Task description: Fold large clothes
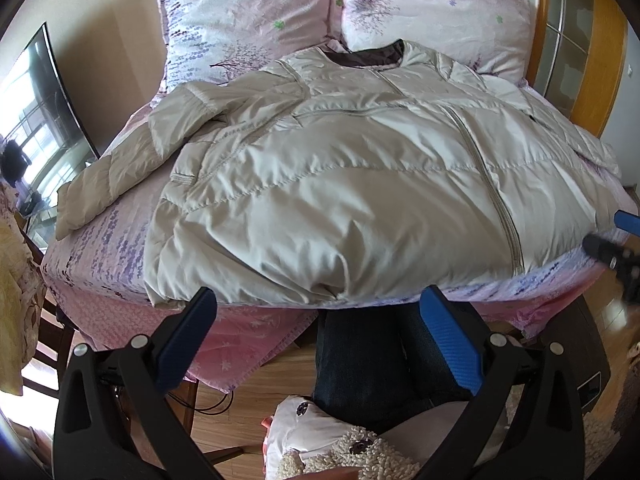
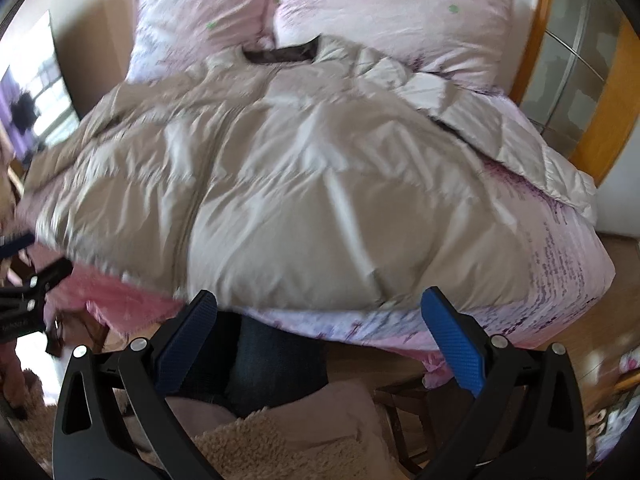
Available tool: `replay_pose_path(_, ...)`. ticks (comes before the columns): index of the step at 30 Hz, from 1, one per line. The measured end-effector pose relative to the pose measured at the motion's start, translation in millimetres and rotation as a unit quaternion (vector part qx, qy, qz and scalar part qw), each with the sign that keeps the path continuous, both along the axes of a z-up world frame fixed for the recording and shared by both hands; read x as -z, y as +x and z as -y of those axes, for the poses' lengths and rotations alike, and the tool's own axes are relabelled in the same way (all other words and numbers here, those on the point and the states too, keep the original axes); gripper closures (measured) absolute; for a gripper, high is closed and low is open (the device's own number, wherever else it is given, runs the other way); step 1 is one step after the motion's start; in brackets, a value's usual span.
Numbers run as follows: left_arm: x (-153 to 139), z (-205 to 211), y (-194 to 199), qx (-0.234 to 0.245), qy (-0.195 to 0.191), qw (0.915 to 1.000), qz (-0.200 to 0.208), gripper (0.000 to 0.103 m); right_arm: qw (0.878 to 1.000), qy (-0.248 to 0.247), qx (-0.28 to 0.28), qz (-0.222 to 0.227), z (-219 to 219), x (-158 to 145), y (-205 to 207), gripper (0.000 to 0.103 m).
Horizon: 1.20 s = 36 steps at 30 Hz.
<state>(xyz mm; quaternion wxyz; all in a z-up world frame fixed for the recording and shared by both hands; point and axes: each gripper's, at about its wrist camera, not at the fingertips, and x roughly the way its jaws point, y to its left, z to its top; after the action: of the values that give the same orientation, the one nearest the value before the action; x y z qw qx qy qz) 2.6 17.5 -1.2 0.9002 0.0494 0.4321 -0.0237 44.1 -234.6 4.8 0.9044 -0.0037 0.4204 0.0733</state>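
Note:
A large cream puffer jacket [image 1: 340, 184] lies spread face up on the pink floral bed [image 1: 120, 248], collar toward the pillows, zipper closed. Its left sleeve [image 1: 120, 168] lies out to the left; its right sleeve [image 2: 532, 160] lies out to the right. My left gripper [image 1: 320, 300] is open and empty, just in front of the jacket's hem at the bed's near edge. My right gripper [image 2: 320, 300] is open and empty, also just in front of the hem [image 2: 304, 300]. The right gripper also shows at the right edge of the left wrist view [image 1: 616, 240].
Two floral pillows [image 1: 248, 20] [image 1: 436, 16] lie at the head of the bed. A wooden door frame [image 1: 600, 60] stands at the right and a dark TV screen [image 1: 40, 100] at the left. The person's legs in jeans [image 1: 360, 360] and slippers [image 1: 340, 448] are below, on the wood floor.

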Motion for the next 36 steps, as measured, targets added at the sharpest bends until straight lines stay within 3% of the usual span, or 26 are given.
replay_pose_path(5,-8.1,-21.4,10.8,-0.017,-0.04,0.999,-0.011,0.002,0.994,0.092,0.062,0.007,56.2,-7.8,32.0,0.001)
replay_pose_path(9,-16.5,-53.4,22.3,-0.048,-0.079,0.9956,-0.017,0.002,0.969,0.205,0.136,0.004,120.6,-5.0,62.6,0.001)
replay_pose_path(14,-23.0,-98.0,40.2,-0.101,-0.11,0.9885,-0.025,0.002,0.919,0.298,0.258,-0.002,206.3,13.0,98.5,0.001)
replay_pose_path(17,-25.6,-121.6,50.6,-0.13,-0.113,0.9848,-0.024,0.002,0.875,0.362,0.32,-0.014,253.6,32.2,115.4,0.002)
replay_pose_path(19,-27.8,-135.9,56.3,-0.149,-0.113,0.9823,-0.012,0.002,0.852,0.386,0.353,-0.02,278.6,43.9,125.8,0.012)
replay_pose_path(24,-29.7,-169.0,70.2,-0.206,-0.105,0.9727,0.016,0.002,0.813,0.408,0.414,-0.033,322.1,65.5,138.1,0.022)
replay_pose_path(29,-26.2,-200.5,73.5,-0.233,-0.144,0.9589,0.073,0.002,0.791,0.413,0.45,-0.027,346.0,77.9,137.7,0.039)
replay_pose_path(36,-8.9,-212.5,98.2,-0.235,-0.149,0.9589,0.056,0.002,0.791,0.385,0.475,-0.02,361.6,80.3,142.1,0.059)
